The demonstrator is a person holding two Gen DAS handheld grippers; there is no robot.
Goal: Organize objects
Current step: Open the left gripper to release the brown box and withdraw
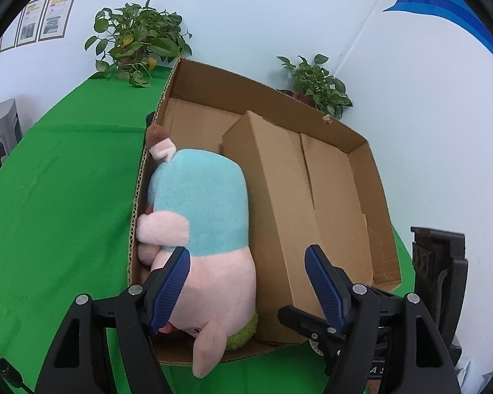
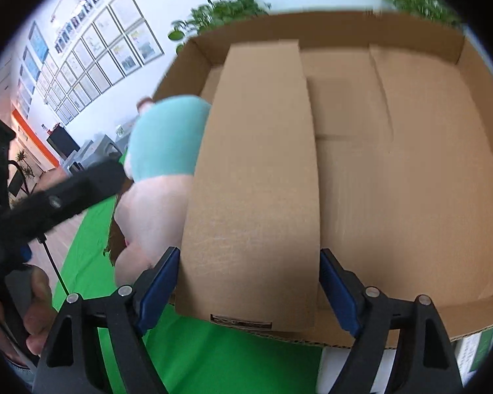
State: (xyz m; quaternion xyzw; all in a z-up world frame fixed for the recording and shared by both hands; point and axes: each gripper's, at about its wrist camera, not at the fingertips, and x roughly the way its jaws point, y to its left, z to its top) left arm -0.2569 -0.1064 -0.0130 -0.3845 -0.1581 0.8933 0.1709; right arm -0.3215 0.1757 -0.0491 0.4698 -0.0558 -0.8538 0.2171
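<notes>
right gripper (image 2: 249,282): lower centre of frame, jaws astride the near end of the long carton (image 2: 256,180); pads look to touch both sides, though blur leaves the grip unsure
left gripper (image 1: 246,282): lower centre, jaws spread and holding nothing, one pad beside the plush toy (image 1: 200,216)
step: seating the long carton inside the tray box (image 1: 361,151)
next move: lower and release, judged
long carton axis: runs from lower centre toward upper centre, alongside the plush toy, near end over the tray box rim
</notes>
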